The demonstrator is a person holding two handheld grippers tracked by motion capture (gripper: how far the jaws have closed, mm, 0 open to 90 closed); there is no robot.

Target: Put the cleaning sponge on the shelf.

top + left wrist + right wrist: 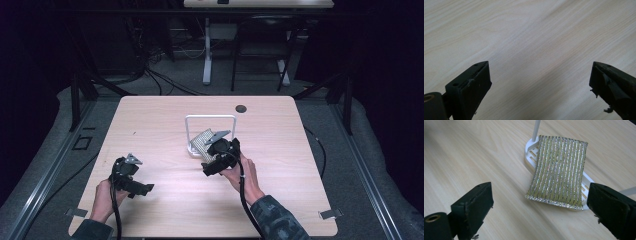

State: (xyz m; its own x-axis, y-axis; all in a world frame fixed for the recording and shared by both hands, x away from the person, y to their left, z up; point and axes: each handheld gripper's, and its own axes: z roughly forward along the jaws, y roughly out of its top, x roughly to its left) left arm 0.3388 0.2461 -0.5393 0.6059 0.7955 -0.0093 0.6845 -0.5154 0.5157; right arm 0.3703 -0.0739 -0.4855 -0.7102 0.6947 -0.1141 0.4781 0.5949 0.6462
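Observation:
A yellow-green sponge (559, 172) with glittery silver stripes lies tilted on the slotted base of a white rack (530, 152). A thin white post rises from that base. In the high view the sponge (202, 140) sits under the rack's white loop frame (210, 118) at the table's middle. My right gripper (539, 188) is open wide just short of the sponge's near edge, touching nothing; a hand holds it (214, 154) right beside the rack. My left gripper (540, 65) is open over bare wood, low at the front left (131, 179).
The light wooden table (165, 115) has a dark round cable hole (241, 108) near its far edge. Beyond it are cables on the floor, a white desk leg (207, 55) and dark frame posts. Metal rails run along both sides.

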